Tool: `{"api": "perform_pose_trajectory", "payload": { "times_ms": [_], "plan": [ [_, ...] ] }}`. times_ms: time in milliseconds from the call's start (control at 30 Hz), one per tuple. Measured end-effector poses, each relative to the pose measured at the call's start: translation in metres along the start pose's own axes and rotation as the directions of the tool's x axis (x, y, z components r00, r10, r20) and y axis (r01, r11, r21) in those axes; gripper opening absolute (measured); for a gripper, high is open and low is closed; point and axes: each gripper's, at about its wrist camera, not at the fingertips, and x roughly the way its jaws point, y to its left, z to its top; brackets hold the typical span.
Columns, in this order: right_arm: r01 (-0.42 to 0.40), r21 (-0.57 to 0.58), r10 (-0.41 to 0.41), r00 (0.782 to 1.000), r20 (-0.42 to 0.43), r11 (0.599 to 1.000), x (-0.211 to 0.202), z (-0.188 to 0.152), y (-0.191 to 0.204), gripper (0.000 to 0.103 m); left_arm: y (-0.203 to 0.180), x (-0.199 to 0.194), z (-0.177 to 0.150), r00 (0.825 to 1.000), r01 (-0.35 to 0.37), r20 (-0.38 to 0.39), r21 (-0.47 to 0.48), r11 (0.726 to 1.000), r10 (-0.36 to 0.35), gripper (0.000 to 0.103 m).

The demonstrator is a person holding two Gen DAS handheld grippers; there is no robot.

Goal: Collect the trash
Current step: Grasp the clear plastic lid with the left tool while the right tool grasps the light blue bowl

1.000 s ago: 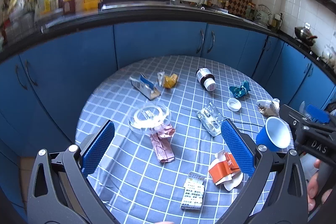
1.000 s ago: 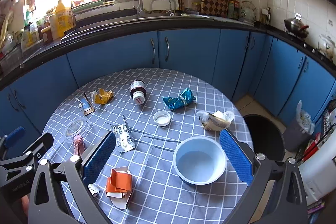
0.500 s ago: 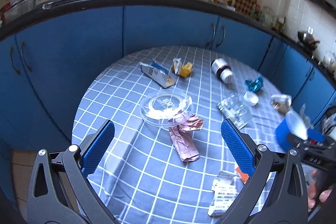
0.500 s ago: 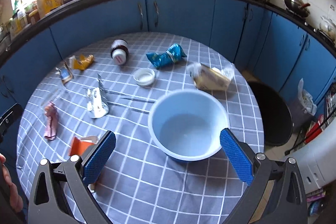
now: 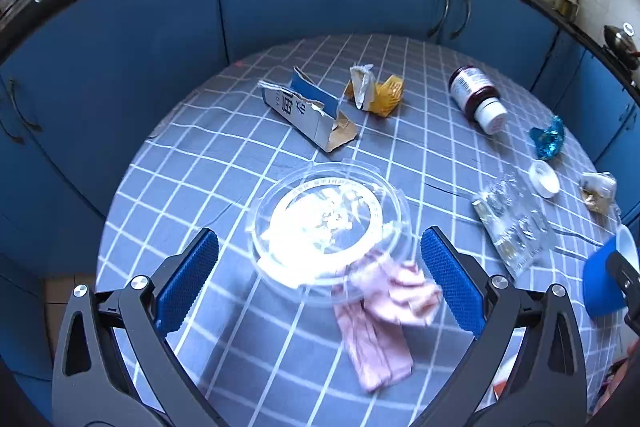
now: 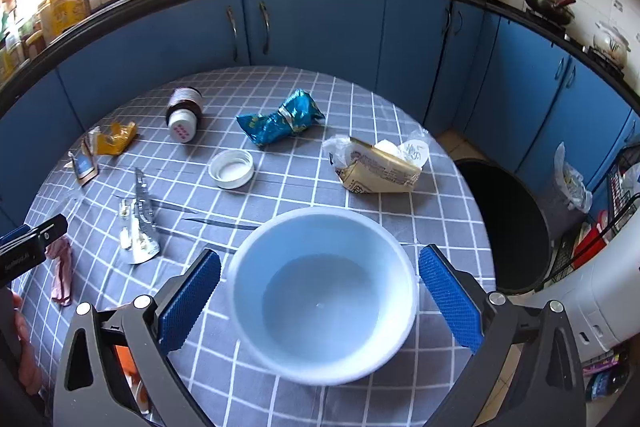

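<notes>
Clear plastic, the round lid [image 5: 328, 227], now fills the lower middle of the left wrist view between the spread pads of the left gripper [image 5: 318, 273], where a second ago it lay small and farther up the checked desk [image 5: 240, 163]. Its near edge overlaps a crumpled pink wrapper [image 5: 384, 315]. In the right wrist view the blue bowl [image 6: 324, 291] has likewise grown to sit low and central between the wide-open right gripper [image 6: 320, 301], with the black bin [image 6: 504, 223] at right. Both tools have closed in on targets but nothing is pinched yet, so collecting probably starts with these grasps.
</notes>
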Motion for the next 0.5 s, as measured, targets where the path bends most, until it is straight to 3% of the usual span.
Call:
{"api": "perform_pose_trajectory", "payload": {
  "times_ms": [300,367,433,500],
  "plan": [
    [-0.007,-0.014,0.006,1.0,-0.021,1.0,0.019,-0.005,0.003,0.096,0.006,0.023,0.014,0.999,-0.007,-0.032,-0.033,0.999,0.006,0.099],
    [-0.009,-0.028,0.009,1.0,-0.007,1.0,0.017,-0.005,0.007,0.096,0.005,0.022,0.015,1.0,0.008,-0.029,-0.037,0.999,-0.009,0.088],
    [0.002,-0.047,-0.001,1.0,0.015,0.999,0.014,-0.005,0.011,0.081,0.005,0.021,0.014,0.999,0.013,-0.033,-0.042,0.999,-0.014,0.088],
    [0.0,-0.069,0.001,1.0,0.014,0.998,0.013,-0.005,0.015,0.082,0.006,0.018,0.014,1.0,0.012,-0.021,-0.044,0.999,-0.013,0.088]
  ]
}}
